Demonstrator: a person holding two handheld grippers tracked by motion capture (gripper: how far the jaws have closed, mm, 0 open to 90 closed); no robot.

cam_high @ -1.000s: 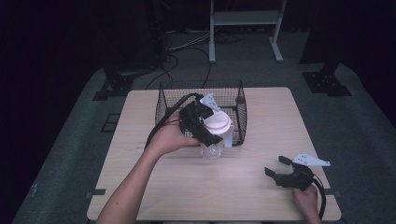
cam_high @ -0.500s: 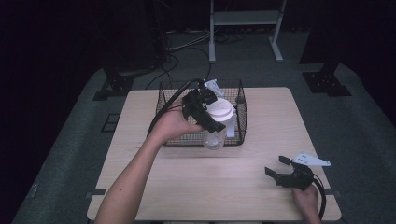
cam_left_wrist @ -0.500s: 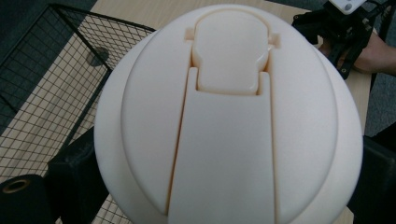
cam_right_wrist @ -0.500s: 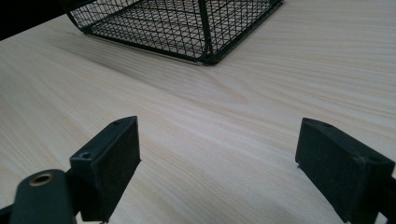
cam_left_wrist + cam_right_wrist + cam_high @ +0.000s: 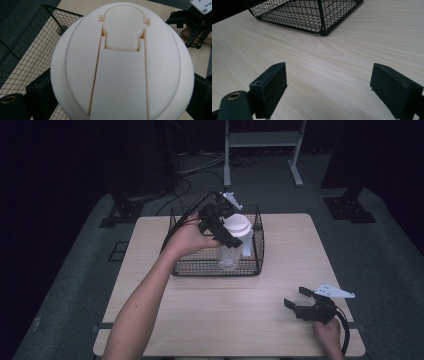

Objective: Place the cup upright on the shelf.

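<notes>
Firmly pinched between the jaws of the left gripper (image 5: 226, 231): a clear bottle (image 5: 231, 251) with a cream flip-top lid (image 5: 122, 60), held by the lid's sides, one black jaw showing at either edge of the lid in the left gripper view. Held upright, low in the right part of the black wire basket (image 5: 190, 266), whether resting on the mesh floor or just above it cannot be told. Best done slowly from here: keep the bottle vertical, keep clear of the near and right wire walls, lower until the base sits flat on the mesh, and only then ease the jaws apart. Worth minding that the grip is on the lid alone, so a sideways knock against the wire could twist the bottle or pop the flip cap; a straight downward path looks safest.

Spread wide and gripping nothing: the jaws of the right gripper (image 5: 300, 301), resting low over the near right of the counter (image 5: 210, 310), well apart from the basket.

No brand, label or readable writing on lid, bottle, basket or counter; plain cream plastic, with nothing embossed that can be made out.
</notes>
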